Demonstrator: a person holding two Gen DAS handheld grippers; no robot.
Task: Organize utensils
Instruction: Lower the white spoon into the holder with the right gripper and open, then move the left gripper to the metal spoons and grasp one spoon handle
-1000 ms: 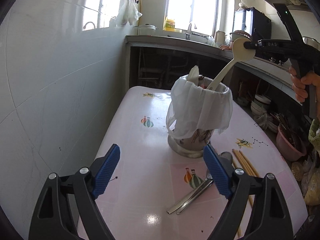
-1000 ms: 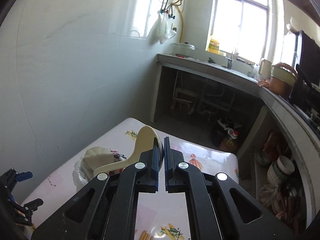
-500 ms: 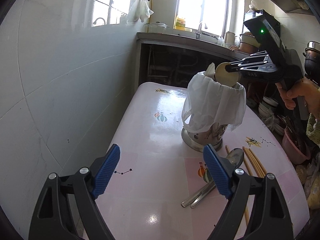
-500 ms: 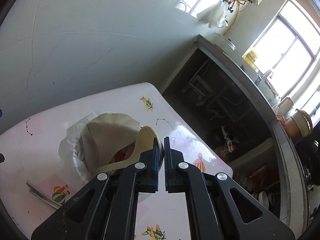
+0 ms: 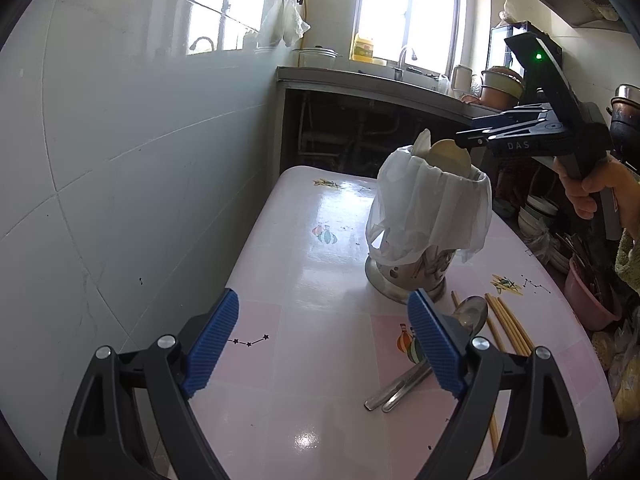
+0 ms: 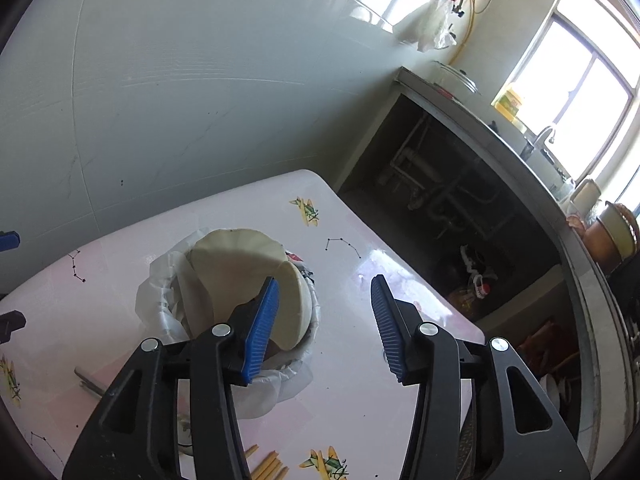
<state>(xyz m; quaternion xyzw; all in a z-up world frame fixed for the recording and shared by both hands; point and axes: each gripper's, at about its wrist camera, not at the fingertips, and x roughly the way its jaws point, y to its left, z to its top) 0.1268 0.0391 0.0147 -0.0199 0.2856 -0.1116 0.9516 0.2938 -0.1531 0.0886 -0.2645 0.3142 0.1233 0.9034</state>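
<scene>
The right gripper (image 6: 324, 322) has just been opening, nothing between its jaws; the cream plastic ladle (image 6: 294, 312) stands in the bag-lined utensil holder (image 5: 430, 216). Beside that holder lie steel spoons (image 5: 416, 376) and chopsticks (image 5: 510, 326): stiff, slick, best pinched mid-handle by the wide-open, empty left gripper (image 5: 324, 344).

1. Left claw (image 5: 322, 344): black skeletal arms with triangular cut-outs, silver screw heads, ribbed blue pads.
2. Right claw (image 6: 324, 326): matching black frame, white "DAS" lettering, green indicator light on its housing.
3. Behind its grip, a hand (image 5: 590, 188) and green knitted sleeve (image 5: 628, 260).
</scene>
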